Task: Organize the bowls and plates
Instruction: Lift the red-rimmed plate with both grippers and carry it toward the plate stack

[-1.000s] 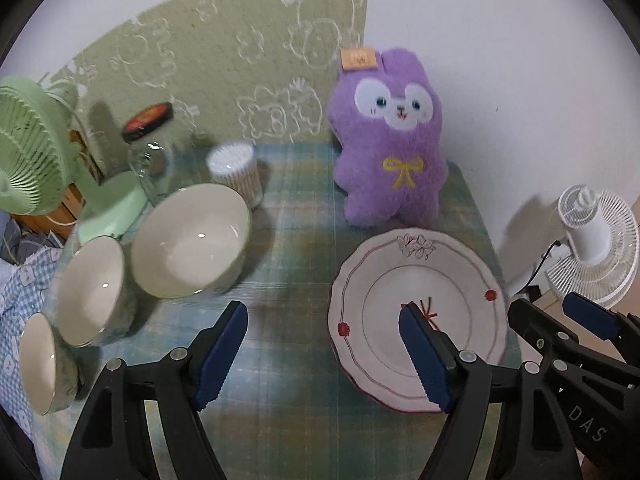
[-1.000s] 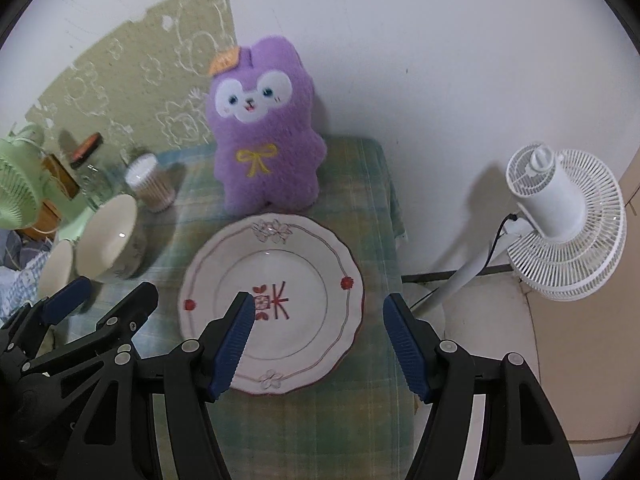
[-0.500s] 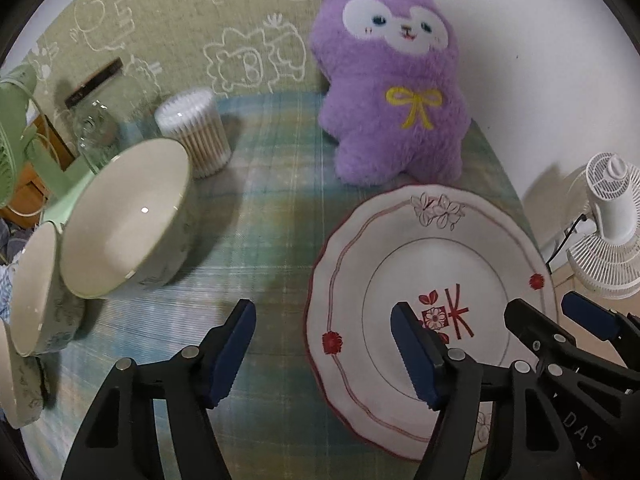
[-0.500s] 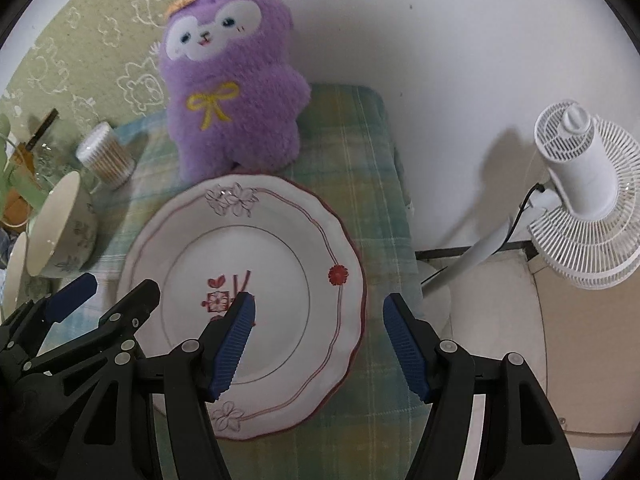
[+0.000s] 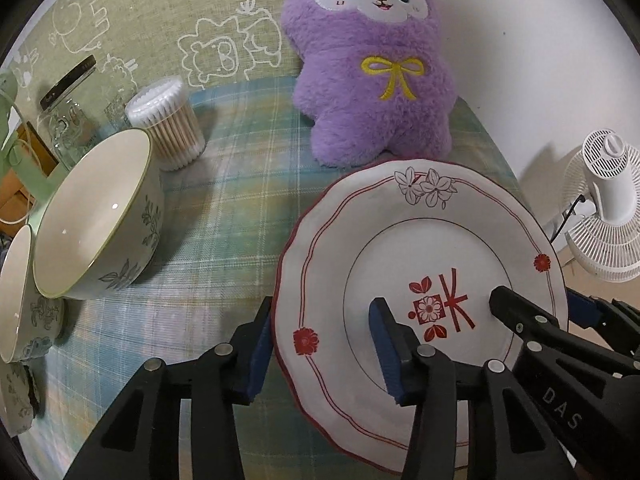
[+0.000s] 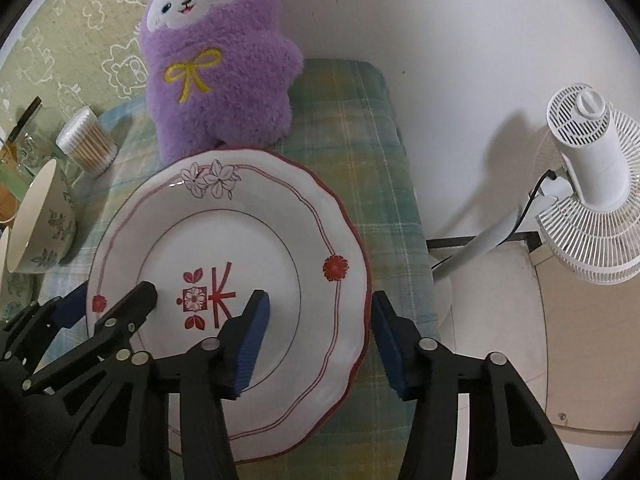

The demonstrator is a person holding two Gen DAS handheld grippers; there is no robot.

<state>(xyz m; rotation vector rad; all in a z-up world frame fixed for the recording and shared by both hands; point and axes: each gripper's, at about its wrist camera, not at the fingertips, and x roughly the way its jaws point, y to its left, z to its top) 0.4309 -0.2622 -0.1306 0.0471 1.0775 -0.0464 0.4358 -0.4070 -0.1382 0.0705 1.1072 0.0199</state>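
A white plate [image 5: 420, 240] [image 6: 240, 232] with red trim and a red flower motif lies on the plaid cloth. My left gripper [image 5: 320, 348] straddles its left rim, one pad outside the edge and one over the plate's well. Its jaws are closing and stand apart from the rim. My right gripper [image 6: 318, 328] straddles the right rim the same way, also closing, with its pads clear of the plate. A large leaf-patterned bowl [image 5: 96, 216] [image 6: 40, 216] stands to the left. Two smaller bowls [image 5: 16, 300] line up beyond it at the left edge.
A purple plush toy [image 5: 372, 80] sits right behind the plate. A cotton-swab tub [image 5: 168, 120] and a glass jar [image 5: 68, 120] stand behind the bowls. The table's right edge runs close to the plate, with a white fan [image 6: 592, 184] on the floor past it.
Both grippers have come down onto the plate, which now looms larger. Their jaws have narrowed, and each now has a rim of the plate between its fingers.
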